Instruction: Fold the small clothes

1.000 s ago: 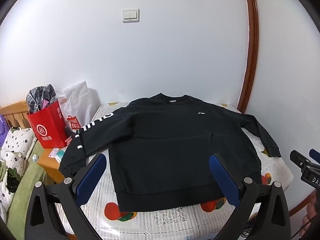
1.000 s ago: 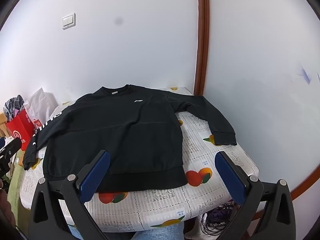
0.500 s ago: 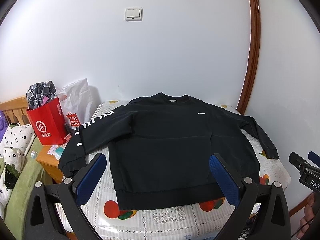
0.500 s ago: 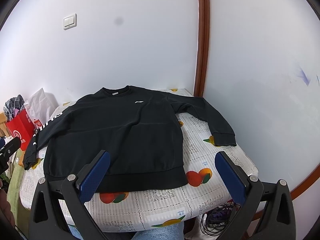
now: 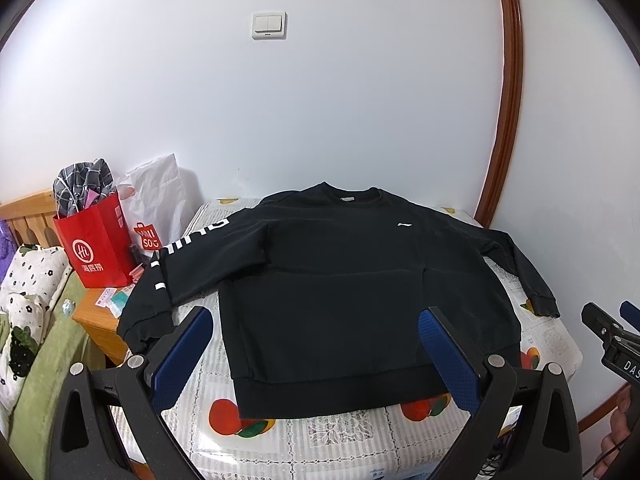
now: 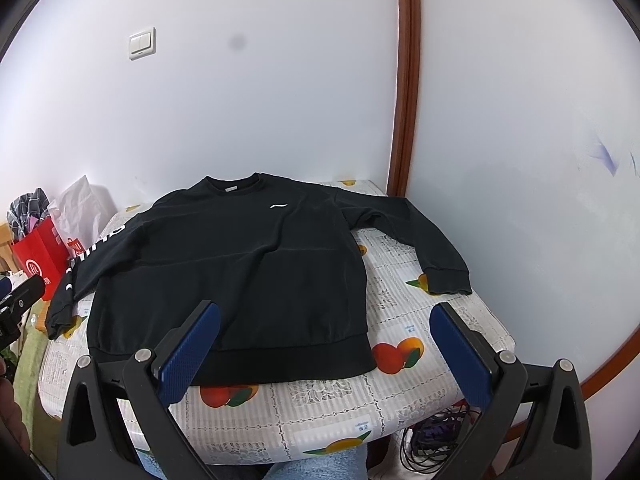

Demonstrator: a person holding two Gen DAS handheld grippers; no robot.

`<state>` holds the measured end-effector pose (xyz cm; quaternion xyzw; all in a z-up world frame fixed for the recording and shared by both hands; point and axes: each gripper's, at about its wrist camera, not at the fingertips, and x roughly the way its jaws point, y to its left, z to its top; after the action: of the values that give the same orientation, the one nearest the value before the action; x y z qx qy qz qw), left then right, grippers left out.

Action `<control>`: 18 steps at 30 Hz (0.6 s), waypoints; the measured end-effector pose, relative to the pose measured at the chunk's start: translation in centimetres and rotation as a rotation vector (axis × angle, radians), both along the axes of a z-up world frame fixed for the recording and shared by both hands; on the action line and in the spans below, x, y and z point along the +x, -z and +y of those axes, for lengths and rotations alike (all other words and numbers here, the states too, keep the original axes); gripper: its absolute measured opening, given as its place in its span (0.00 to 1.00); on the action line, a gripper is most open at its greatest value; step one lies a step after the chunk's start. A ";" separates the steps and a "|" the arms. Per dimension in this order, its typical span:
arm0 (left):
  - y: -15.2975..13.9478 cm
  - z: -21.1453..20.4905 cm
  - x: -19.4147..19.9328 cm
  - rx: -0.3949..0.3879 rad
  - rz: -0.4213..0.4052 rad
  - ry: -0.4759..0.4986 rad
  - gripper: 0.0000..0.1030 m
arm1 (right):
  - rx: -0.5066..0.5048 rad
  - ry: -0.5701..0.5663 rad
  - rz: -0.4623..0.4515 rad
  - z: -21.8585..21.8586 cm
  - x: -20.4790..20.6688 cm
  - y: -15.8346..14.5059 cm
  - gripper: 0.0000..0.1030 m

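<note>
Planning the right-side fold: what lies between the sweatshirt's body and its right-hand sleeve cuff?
Only bare fruit-print tablecloth between the sweatshirt body and sleeve cuff, seen in the right wrist view.

A small red bag point(image 5: 146, 237) at nine o'clock of the black sweatshirt point(image 5: 352, 280) reads "MINI SO"; the big red bag point(image 5: 96, 246) beside it shows "HL" in a circle; the right tongs point(image 5: 618, 344), at three o'clock, read "DAS"; the sleeve's white lettering is unreadable.
</note>
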<state>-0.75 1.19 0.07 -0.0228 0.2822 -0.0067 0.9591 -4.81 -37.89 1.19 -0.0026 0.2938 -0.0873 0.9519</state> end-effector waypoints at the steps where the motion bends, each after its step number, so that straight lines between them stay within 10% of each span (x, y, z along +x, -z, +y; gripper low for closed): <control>1: 0.0 0.0 0.0 0.001 0.000 0.000 1.00 | -0.004 0.002 -0.002 0.1 -0.1 0.0 1.00; 18: 0.0 0.0 0.1 0.002 -0.001 -0.001 1.00 | -0.003 -0.006 -0.004 0.2 -0.3 0.1 1.00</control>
<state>-0.66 1.22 0.05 -0.0218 0.2815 -0.0061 0.9593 -5.10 -37.68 1.12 -0.0046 0.2918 -0.0850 0.9527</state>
